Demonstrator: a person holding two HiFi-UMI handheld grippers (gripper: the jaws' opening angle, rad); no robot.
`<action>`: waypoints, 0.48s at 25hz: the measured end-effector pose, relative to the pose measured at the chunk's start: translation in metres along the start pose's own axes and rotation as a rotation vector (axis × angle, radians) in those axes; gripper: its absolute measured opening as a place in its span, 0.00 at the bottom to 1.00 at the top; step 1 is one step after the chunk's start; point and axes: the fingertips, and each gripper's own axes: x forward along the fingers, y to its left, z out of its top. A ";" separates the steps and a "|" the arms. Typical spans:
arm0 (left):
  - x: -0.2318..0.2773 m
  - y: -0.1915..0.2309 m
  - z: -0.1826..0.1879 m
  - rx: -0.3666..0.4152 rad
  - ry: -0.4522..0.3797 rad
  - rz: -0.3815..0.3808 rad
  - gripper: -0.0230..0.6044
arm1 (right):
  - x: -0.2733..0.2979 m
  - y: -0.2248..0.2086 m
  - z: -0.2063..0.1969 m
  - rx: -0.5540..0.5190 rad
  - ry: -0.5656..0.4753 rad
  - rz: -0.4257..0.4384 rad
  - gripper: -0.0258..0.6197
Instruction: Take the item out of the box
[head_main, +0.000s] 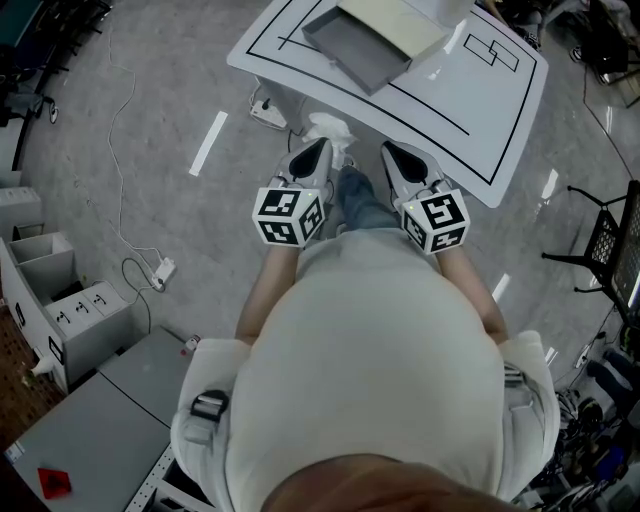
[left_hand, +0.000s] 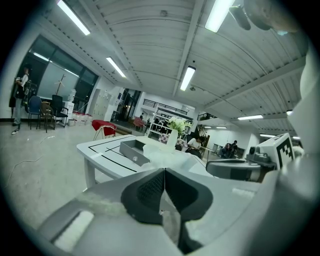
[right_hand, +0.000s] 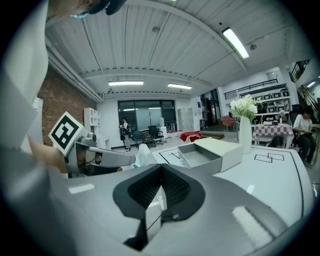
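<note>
No legible words or numbers

A red diamond sticker (head_main: 55, 482) sits on a grey cabinet (head_main: 110, 420), its print too small to read. Square black-and-white coded markers cover the cubes of the left gripper (head_main: 318, 152) and right gripper (head_main: 393, 158). Black outlines (head_main: 490, 48) are drawn on the tabletop (head_main: 500, 120).

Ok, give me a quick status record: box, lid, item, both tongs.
box: grey box, open on the white table, inside looks empty
lid: beige lid, at the box's far side
item: white crumpled item, out of the box, off the table
left tongs: shut on the white crumpled item
right tongs: shut, nothing between them
position: both tongs close to the person's body, short of the table
</note>
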 end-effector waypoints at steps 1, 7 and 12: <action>0.001 -0.001 0.001 0.002 0.000 -0.002 0.04 | -0.001 0.000 0.001 0.003 -0.004 0.003 0.02; 0.003 -0.004 0.004 0.014 -0.006 -0.001 0.04 | -0.003 -0.001 0.000 0.000 -0.003 0.005 0.02; 0.004 -0.002 0.005 0.016 -0.008 0.005 0.04 | -0.003 -0.001 -0.003 -0.009 0.010 0.002 0.02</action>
